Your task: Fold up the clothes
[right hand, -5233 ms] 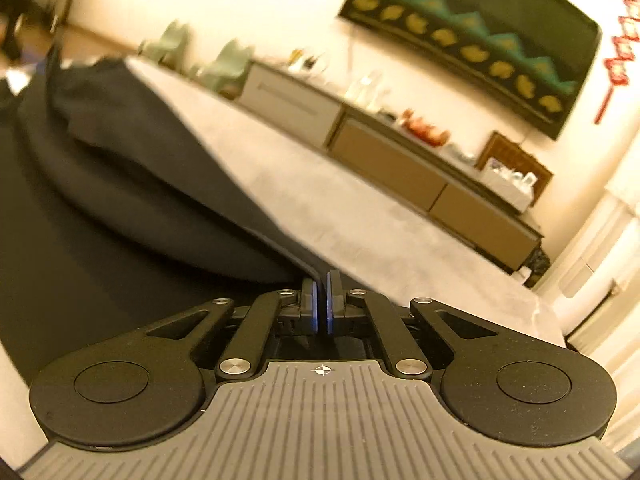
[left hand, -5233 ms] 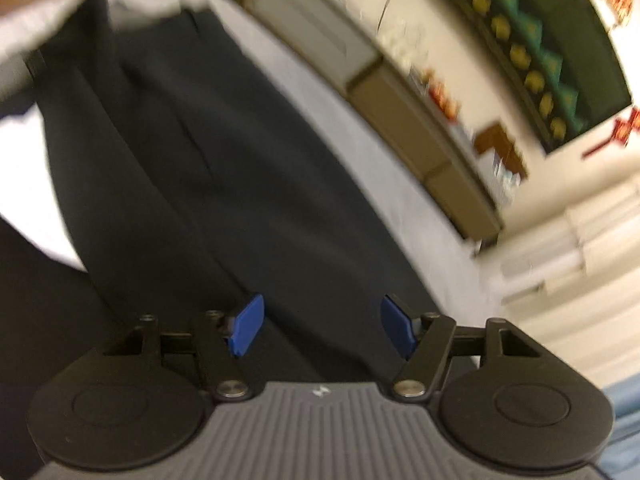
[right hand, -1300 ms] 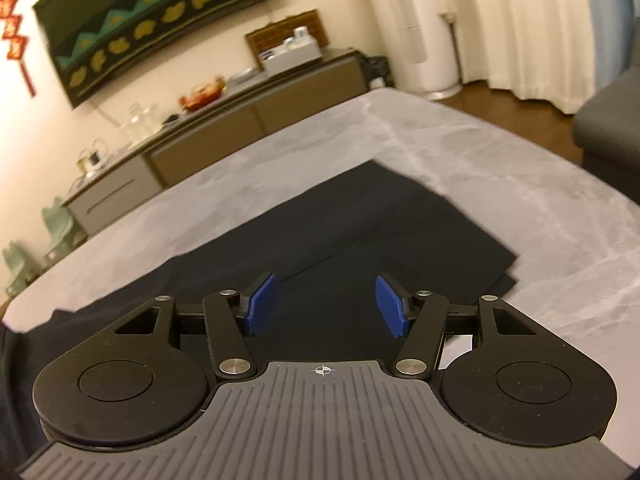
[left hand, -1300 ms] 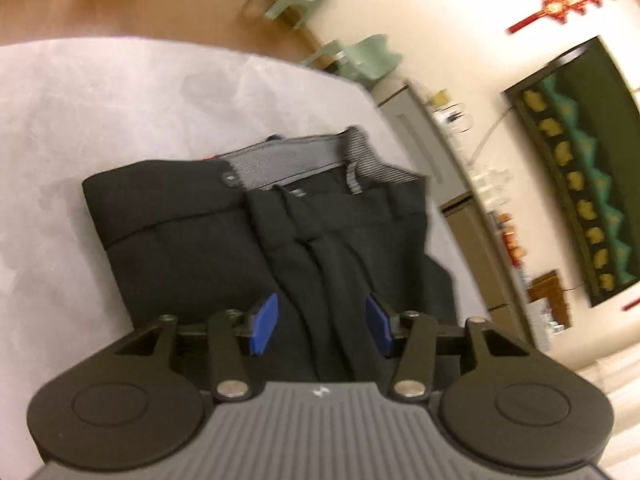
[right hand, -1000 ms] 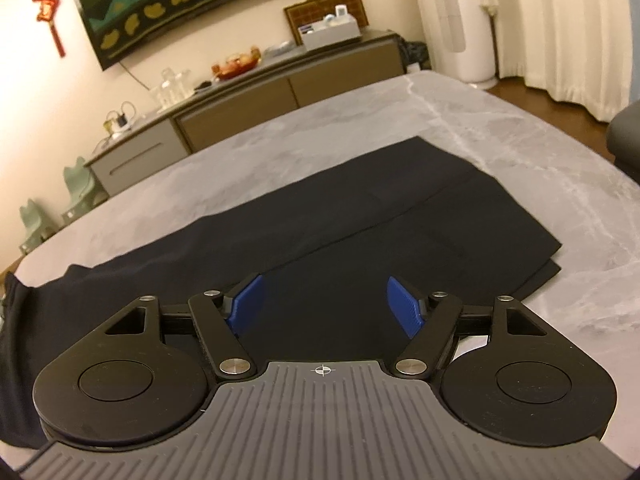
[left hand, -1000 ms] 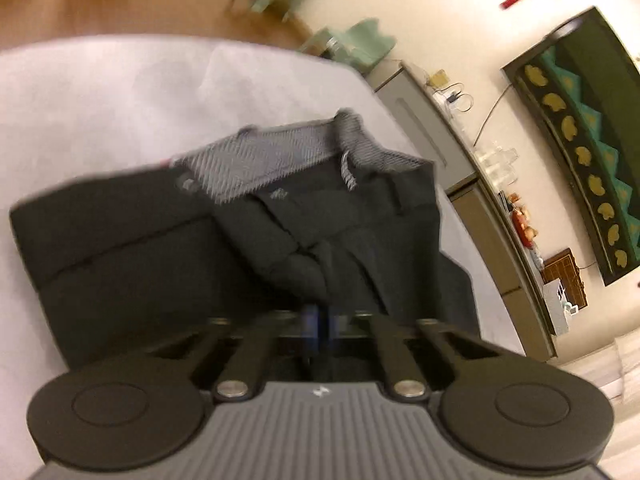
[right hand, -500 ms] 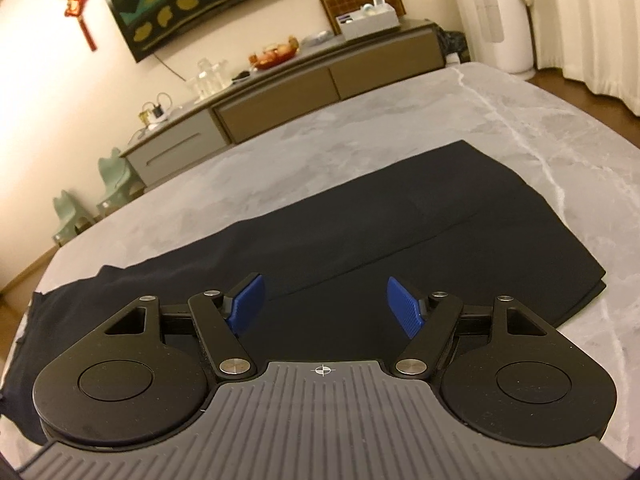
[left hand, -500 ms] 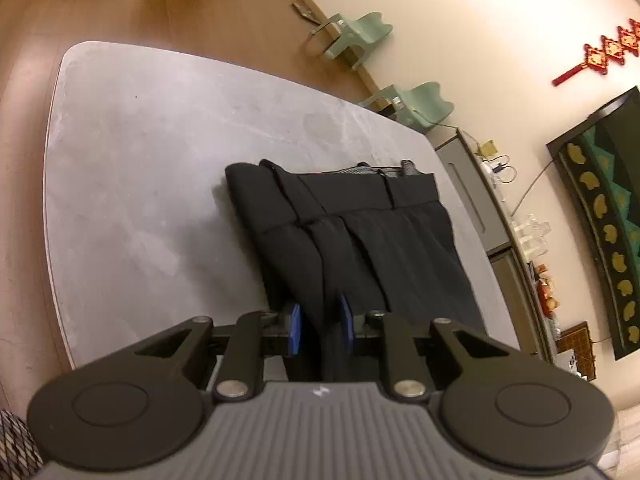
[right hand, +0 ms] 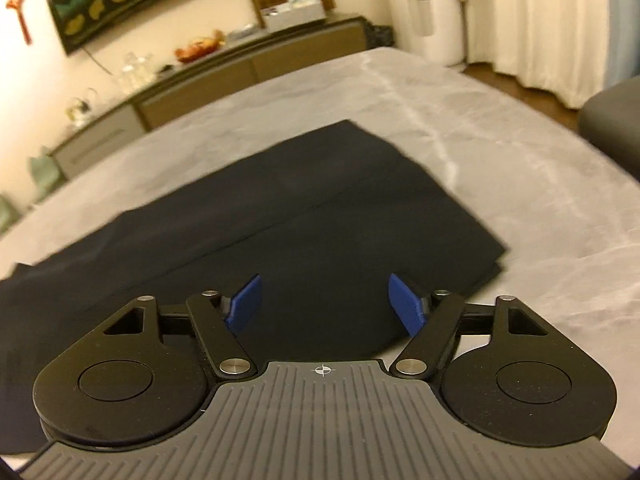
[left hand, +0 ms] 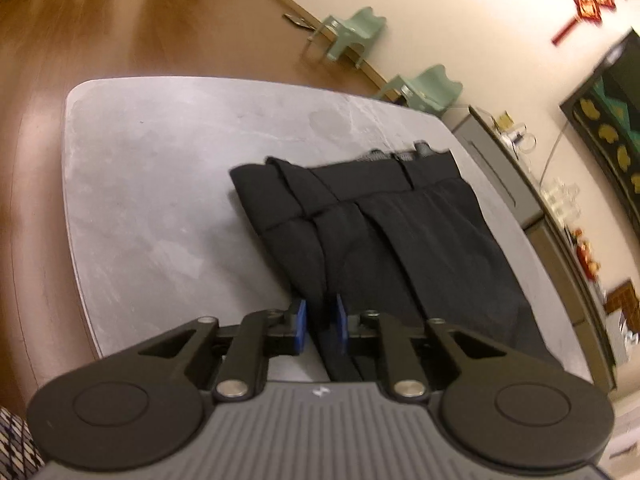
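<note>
One pair of black trousers (left hand: 404, 216) lies folded lengthwise on the grey marble table (left hand: 160, 184), its waistband toward twelve o'clock in the left wrist view and its leg hems toward three o'clock in the right wrist view. Between the blue pads of the left gripper (left hand: 319, 325) runs a raised fold of the trouser cloth; its jaws stand narrow and are closing on that fold, though whether the pads already press the cloth cannot be told. At two o'clock from the waistband sit two pale green chairs (left hand: 352, 36) on the wooden floor. Above the trouser legs the right gripper (right hand: 324, 306) hovers released, pads wide apart with only flat cloth below. Beyond, at eleven o'clock, a low sideboard (right hand: 248, 68) carries a white tray-like box (right hand: 294, 12) holding small items too blurred to name.
</note>
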A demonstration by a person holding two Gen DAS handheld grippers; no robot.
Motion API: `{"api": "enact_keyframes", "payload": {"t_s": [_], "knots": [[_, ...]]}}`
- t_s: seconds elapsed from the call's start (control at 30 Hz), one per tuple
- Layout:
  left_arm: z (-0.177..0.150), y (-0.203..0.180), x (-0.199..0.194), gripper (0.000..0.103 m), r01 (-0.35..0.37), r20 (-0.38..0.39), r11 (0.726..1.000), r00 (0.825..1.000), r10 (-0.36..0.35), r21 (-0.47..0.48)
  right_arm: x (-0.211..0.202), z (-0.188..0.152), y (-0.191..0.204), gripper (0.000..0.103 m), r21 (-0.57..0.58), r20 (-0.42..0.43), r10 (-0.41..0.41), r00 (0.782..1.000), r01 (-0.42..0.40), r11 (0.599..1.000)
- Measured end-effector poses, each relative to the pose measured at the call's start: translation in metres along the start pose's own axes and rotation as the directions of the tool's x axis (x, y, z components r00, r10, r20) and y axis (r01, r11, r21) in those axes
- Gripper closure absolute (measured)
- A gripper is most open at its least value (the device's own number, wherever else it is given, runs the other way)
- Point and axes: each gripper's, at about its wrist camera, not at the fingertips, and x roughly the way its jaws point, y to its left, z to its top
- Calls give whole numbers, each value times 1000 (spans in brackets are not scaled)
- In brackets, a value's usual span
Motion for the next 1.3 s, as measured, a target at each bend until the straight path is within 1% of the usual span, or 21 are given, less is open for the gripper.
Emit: {"api": "enact_keyframes", "payload": {"t_s": [0.07, 0.17, 0.3, 0.37, 0.4, 0.47, 0.53, 0.6, 0.67, 0.73, 0.87, 0.9, 0.93, 0.97, 1.0, 1.03, 1.07, 1.1, 1.2, 1.27, 1.3], "knots": [[0, -1, -3, 88, -26, -2, 1000, 1000, 26, 14, -1, -2, 1, 32, -38, 1, -7, 1000, 7, 999], [7, 5, -33, 88, -31, 99, 999, 995, 33, -15, 4, 2, -7, 32, -55, 9, -32, 999, 33, 998], [36, 7, -74, 80, 49, 229, 999, 972, -49, 5, 1, 16, -24, 41, 54, -1, -65, 998, 65, 996], [64, -1, -65, 72, 118, 204, 992, 971, -126, 49, -8, 22, -22, 44, 104, 6, -79, 997, 78, 992], [76, -9, -51, 64, 148, 160, 985, 974, -161, 89, -18, 24, -14, 44, 99, 47, -70, 996, 65, 993], [99, -27, -15, 62, 196, 55, 965, 977, -208, 172, -43, 29, 23, 43, -4, 123, -17, 992, 17, 1000], [117, -46, 25, 62, 211, -30, 942, 977, -211, 260, -64, 29, 77, 40, -160, 161, 82, 984, -56, 986], [127, -63, 61, 62, 146, -41, 926, 989, -140, 348, -85, 26, 132, 33, -308, 168, 192, 967, -134, 942], [133, -76, 86, 62, 114, -33, 891, 993, -111, 440, -98, 20, 194, 27, -451, 129, 319, 939, -231, 862], [138, -83, 105, 60, 142, -65, 860, 990, -126, 491, -110, 12, 255, 18, -591, 67, 432, 899, -313, 744], [139, -97, 135, 60, 154, -106, 825, 988, -115, 543, -111, -9, 377, 17, -787, -101, 556, 825, -409, 462], [137, -100, 144, 63, 165, -136, 815, 985, -107, 555, -107, -13, 407, 17, -808, -131, 564, 815, -418, 416], [134, -102, 153, 73, 153, -149, 811, 985, -81, 565, -100, -18, 438, 19, -821, -162, 569, 806, -430, 375], [133, -102, 160, 77, 133, -143, 811, 988, -61, 570, -91, -23, 469, 21, -829, -192, 572, 797, -444, 341], [133, -100, 160, 81, 118, -131, 813, 990, -52, 570, -79, -23, 497, 29, -831, -218, 571, 791, -458, 317], [133, -97, 159, 90, 104, -119, 815, 992, -44, 570, -64, -28, 526, 42, -822, -251, 562, 788, -480, 306], [133, -93, 158, 93, 104, -121, 826, 992, -44, 555, -49, -33, 555, 53, -811, -286, 550, 785, -504, 297], [134, -88, 156, 95, 105, -123, 836, 991, -45, 538, -35, -38, 584, 76, -799, -320, 538, 780, -527, 289], [142, -74, 152, 99, 141, -162, 861, 984, -70, 489, 10, -61, 658, 79, -767, -377, 490, 786, -561, 311], [149, -65, 150, 100, 177, -198, 873, 976, -94, 454, 35, -76, 693, 81, -765, -413, 440, 797, -566, 307], [153, -61, 149, 100, 194, -215, 879, 971, -107, 437, 41, -80, 705, 83, -763, -403, 463, 790, -569, 307]]}}
